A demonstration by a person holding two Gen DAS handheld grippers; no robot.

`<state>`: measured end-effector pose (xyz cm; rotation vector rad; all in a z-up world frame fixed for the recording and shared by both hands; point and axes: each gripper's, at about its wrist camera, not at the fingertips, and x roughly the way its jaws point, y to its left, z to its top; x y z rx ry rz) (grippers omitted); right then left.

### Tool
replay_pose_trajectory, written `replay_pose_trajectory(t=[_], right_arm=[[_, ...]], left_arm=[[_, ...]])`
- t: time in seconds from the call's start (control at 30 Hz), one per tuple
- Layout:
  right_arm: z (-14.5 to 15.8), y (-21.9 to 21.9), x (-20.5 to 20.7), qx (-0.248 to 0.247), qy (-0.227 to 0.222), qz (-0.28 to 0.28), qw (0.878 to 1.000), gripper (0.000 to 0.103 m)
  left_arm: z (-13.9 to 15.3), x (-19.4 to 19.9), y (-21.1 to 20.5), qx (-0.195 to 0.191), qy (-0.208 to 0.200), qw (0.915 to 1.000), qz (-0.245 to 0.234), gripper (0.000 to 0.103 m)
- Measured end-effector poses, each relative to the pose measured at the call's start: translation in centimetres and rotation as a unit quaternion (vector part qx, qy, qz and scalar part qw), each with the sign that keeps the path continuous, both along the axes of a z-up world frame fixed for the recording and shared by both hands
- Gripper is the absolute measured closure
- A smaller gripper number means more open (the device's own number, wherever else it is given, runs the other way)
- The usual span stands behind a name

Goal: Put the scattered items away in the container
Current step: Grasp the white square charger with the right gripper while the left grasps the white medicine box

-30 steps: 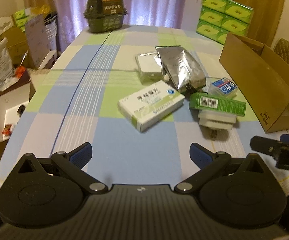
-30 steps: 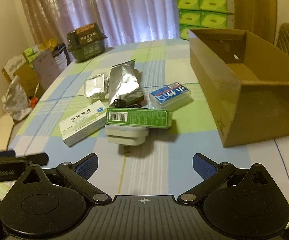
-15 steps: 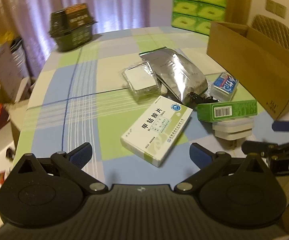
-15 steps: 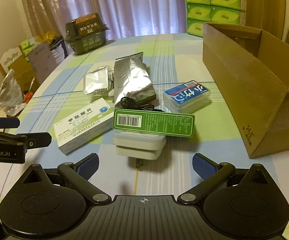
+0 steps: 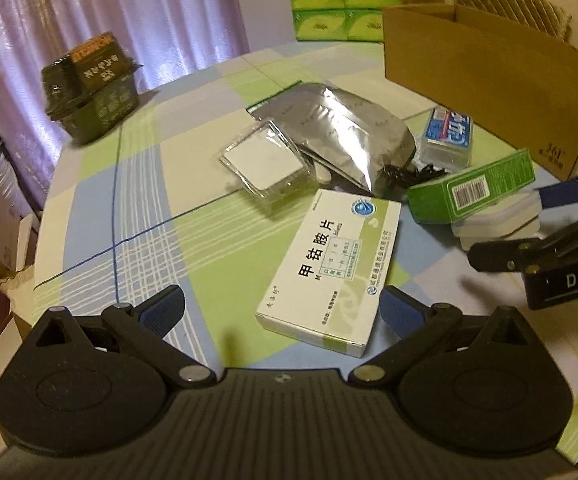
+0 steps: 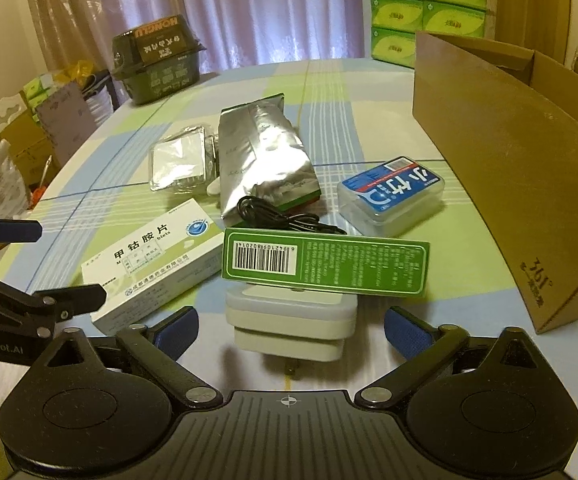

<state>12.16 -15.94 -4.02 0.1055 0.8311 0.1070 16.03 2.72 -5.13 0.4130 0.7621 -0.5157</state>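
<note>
A white medicine box [image 5: 331, 268] [image 6: 153, 258] lies just ahead of my open left gripper [image 5: 281, 312], its near end between the fingers. My right gripper [image 6: 291, 330] is open around a white charger [image 6: 291, 326], which carries a green carton [image 6: 325, 262] on top. Behind them lie a silver foil pouch [image 6: 263, 160], a clear case [image 6: 179, 160], a black cable [image 6: 281, 218] and a blue-labelled clear box [image 6: 391, 194]. The open cardboard box [image 6: 521, 176] stands on the right. In the left wrist view the right gripper [image 5: 529, 232] shows at the right edge.
A checked cloth covers the table [image 5: 137, 216]. A dark green package [image 6: 157, 60] stands at the far left of the table. Green tissue packs [image 6: 425, 4] are stacked behind the cardboard box. Clutter and bags sit beyond the table's left edge [image 6: 5, 176].
Both grippers have moved forward toward the items. The white medicine box now sits close to the left fingers, and the charger lies between the right fingers. Both stay open.
</note>
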Motion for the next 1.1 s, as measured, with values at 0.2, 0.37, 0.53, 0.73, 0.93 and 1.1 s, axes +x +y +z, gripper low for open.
replay_pose_trajectory(t=[0.2,0.37,0.53,0.73,0.93,1.1], right_arm=[[-0.4,0.2,0.5,0.000,-0.004,-0.007,1.000,0.017],[-0.2,0.2,0.9,0.003,-0.005,-0.016,1.000,0.017],[-0.4,-0.1,1.1,0.000,0.000,-0.019,1.000,0.031],[-0.2,-0.8,0.4,0.004,0.001,-0.008,1.000,0.035],[0.1,-1.4,-0.4,0.010,0.008,0.001,1.000,0.036],[0.2,-1.6,-1.0,0.007,0.010,0.009,1.000,0.036]], left_arm=[[-0.5,0.4,-0.2,-0.005,0.004,0.9993,-0.037,0.001],[-0.8,0.9,-0.7,-0.014,0.013,0.9988,-0.045,0.001],[-1.0,1.2,-1.4,-0.010,0.014,0.9978,-0.063,0.001],[-1.1,1.9,-2.3,-0.011,0.024,0.9965,-0.079,0.003],[-2.1,3.0,-3.6,0.001,0.046,0.9955,-0.083,0.016],[-2.6,3.3,-4.3,0.020,0.060,0.9952,-0.075,0.031]])
